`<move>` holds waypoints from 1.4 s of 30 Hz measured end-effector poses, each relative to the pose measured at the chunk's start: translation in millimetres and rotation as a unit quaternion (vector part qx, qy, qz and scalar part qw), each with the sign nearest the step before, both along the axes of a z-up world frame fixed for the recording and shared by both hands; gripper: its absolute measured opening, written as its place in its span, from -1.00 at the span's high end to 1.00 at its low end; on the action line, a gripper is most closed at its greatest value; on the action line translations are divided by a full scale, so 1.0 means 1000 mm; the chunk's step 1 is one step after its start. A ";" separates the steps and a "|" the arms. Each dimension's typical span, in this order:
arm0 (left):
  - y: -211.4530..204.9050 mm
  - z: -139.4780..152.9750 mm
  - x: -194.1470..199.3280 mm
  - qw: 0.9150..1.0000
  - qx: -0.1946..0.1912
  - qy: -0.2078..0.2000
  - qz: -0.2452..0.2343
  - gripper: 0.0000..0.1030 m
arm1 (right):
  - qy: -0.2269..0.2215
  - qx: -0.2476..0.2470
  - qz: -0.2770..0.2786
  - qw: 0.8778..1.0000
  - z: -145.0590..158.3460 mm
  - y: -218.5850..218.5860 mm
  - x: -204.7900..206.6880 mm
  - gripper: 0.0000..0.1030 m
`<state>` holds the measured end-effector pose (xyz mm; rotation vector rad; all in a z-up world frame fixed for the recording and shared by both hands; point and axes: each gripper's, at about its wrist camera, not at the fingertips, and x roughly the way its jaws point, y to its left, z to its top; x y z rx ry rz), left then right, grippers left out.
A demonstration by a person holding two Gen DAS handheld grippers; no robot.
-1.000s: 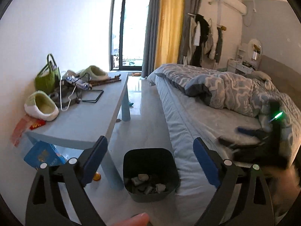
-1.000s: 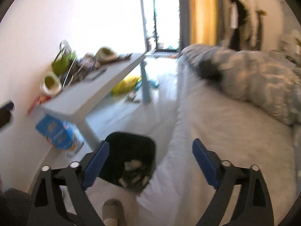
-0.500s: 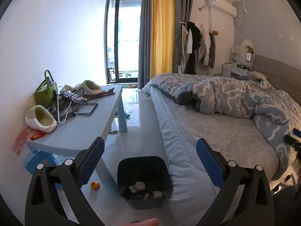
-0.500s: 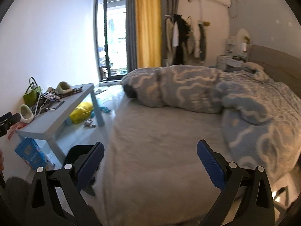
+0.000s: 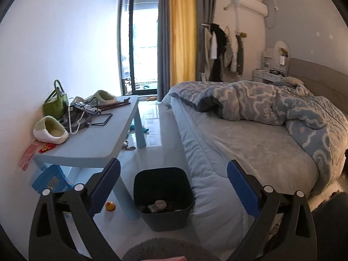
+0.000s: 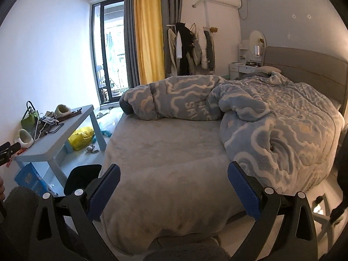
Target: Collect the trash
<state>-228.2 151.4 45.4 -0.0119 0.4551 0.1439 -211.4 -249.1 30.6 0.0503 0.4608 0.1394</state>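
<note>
A dark trash bin (image 5: 163,198) stands on the floor between the blue table and the bed, with several crumpled pieces of trash (image 5: 157,206) at its bottom. My left gripper (image 5: 173,187) is open and empty, held above and in front of the bin. My right gripper (image 6: 174,188) is open and empty, over the foot of the bed. The bin's rim shows in the right wrist view (image 6: 81,179) at lower left.
A light blue table (image 5: 95,139) holds slippers, a green bag (image 5: 55,105) and cables. A blue box (image 5: 51,179) and a small yellow toy (image 5: 109,206) lie under it. A yellow bag (image 6: 81,138) lies on the floor. The bed (image 6: 174,152) carries a bunched blue quilt.
Both grippers have pulled back and up from the bin. The right gripper swung right, from over the bin to the foot of the bed, and left the left wrist view.
</note>
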 end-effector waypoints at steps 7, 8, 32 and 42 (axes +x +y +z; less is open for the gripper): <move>-0.017 -0.004 0.001 0.999 0.028 0.007 -0.020 -0.94 | -0.007 0.027 0.038 0.999 0.001 -0.003 -0.001 -0.94; -0.017 -0.005 0.002 0.999 0.029 0.008 -0.018 -0.94 | -0.007 0.028 0.040 0.999 0.001 -0.002 -0.001 -0.94; 0.006 -0.007 0.000 1.000 -0.020 0.017 -0.002 -0.94 | -0.011 0.001 0.063 0.998 0.004 0.017 -0.002 -0.94; 0.006 -0.007 0.000 1.000 -0.019 0.016 -0.001 -0.94 | -0.012 0.001 0.062 0.998 0.004 0.018 -0.003 -0.94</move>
